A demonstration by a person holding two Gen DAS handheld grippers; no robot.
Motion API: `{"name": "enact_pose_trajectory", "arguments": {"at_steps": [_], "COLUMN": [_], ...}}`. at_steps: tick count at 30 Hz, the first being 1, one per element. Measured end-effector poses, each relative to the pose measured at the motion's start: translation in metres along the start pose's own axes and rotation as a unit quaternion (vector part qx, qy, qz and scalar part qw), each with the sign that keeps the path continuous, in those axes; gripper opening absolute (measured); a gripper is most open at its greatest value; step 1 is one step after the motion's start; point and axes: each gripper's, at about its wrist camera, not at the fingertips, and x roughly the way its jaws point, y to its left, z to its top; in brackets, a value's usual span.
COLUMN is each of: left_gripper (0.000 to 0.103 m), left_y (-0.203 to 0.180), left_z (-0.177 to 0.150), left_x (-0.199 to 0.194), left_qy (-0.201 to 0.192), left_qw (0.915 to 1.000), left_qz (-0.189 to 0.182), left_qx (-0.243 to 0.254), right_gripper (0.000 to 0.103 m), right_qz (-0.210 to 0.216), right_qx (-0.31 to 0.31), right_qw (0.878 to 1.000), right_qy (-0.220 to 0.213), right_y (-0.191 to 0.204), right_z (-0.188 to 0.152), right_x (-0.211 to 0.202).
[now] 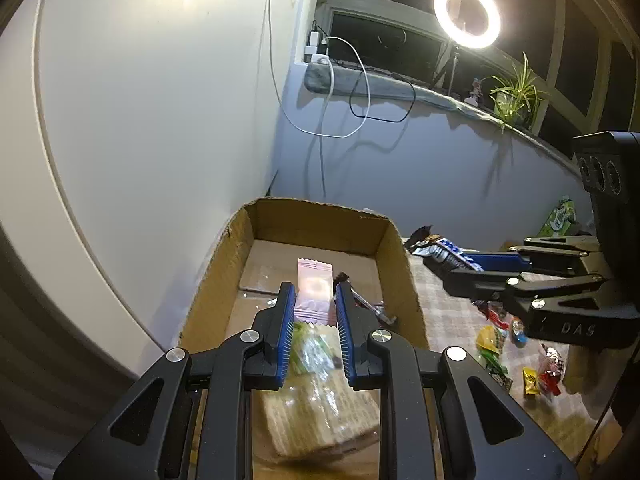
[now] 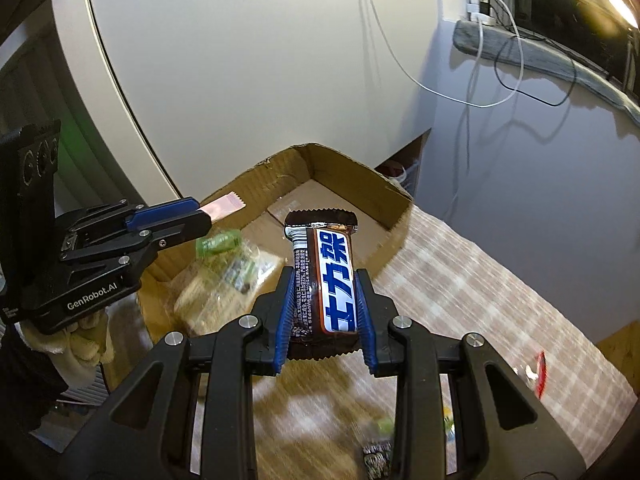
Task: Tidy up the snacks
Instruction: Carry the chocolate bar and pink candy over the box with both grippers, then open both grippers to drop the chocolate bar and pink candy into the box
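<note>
Cardboard box (image 1: 400,276) sits open-topped on the checked tablecloth (image 2: 460,280), evidently the collecting place, which would explain why both grippers reach toward it; the left gripper (image 1: 315,300) pinches a thin pink sachet (image 1: 314,280) by its lower part, jaws nearly together, holding it above the box interior, where a clear packet with green print (image 1: 312,350) already lies; the right gripper (image 2: 323,284) clamps a brown chocolate bar (image 2: 322,272) across its width, so the bar juts forward toward the box's near wall; loose wrapped sweets (image 1: 496,344) lie scattered on the cloth beside the box, presumably awaiting their turn; each snack is gripped by one end, likely so it drops cleanly when released.
</note>
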Motion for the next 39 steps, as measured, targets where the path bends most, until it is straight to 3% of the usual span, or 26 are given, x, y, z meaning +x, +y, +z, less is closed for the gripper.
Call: {"name": "enact_pose_trajectory", "arguments": {"at_steps": [16, 30, 31, 33, 36, 39], "left_gripper": [0.019, 0.02, 0.021, 0.021, 0.036, 0.04], "left_y": [0.014, 0.015, 0.015, 0.015, 0.015, 0.013], "left_z": [0.011, 0.012, 0.012, 0.012, 0.013, 0.013], "left_x": [0.018, 0.018, 0.018, 0.017, 0.013, 0.009], "left_qy": [0.004, 0.002, 0.001, 0.0, -0.004, -0.01], "left_qw": [1.0, 0.9998, 0.9998, 0.9998, 0.9997, 0.9996], "left_qz": [0.007, 0.018, 0.019, 0.021, 0.025, 0.027], "left_qx": [-0.003, -0.004, -0.005, -0.006, -0.005, -0.004], "right_gripper": [0.03, 0.03, 0.031, 0.046, 0.056, 0.058], "right_qz": [0.008, 0.008, 0.006, 0.0, -0.006, -0.012], "right_qx": [-0.008, -0.021, -0.022, -0.023, -0.024, -0.023], "right_qw": [1.0, 1.0, 1.0, 1.0, 1.0, 1.0], "right_qy": [0.024, 0.017, 0.017, 0.013, 0.007, 0.004], "right_y": [0.008, 0.015, 0.015, 0.016, 0.016, 0.015], "right_z": [0.022, 0.028, 0.028, 0.028, 0.026, 0.025], "right_x": [0.049, 0.053, 0.053, 0.05, 0.046, 0.041]}}
